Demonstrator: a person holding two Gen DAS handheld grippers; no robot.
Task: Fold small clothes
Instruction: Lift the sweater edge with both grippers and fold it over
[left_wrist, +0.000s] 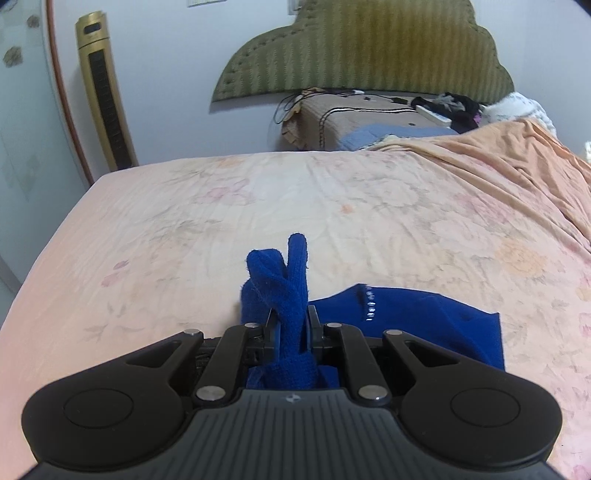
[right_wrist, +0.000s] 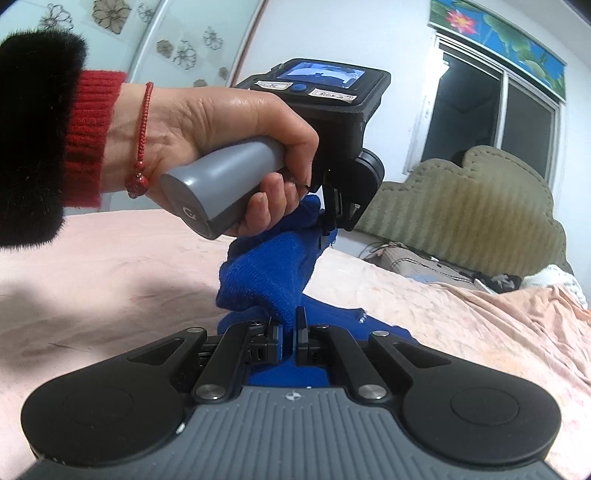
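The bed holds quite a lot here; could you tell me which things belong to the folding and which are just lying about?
In the job:
blue knitted garment
left gripper
right gripper

Lying about:
orange blanket
dark clothes by the headboard
tower fan

left gripper (left_wrist: 291, 325): low middle of its own view, jaws squeezed tight on the blue glove (left_wrist: 284, 280) | right gripper (right_wrist: 290, 328): low middle of its view, jaws pinching the same blue cloth | left hand (right_wrist: 221, 147): upper left of right view, wrapped around grey handle, red cuff at wrist
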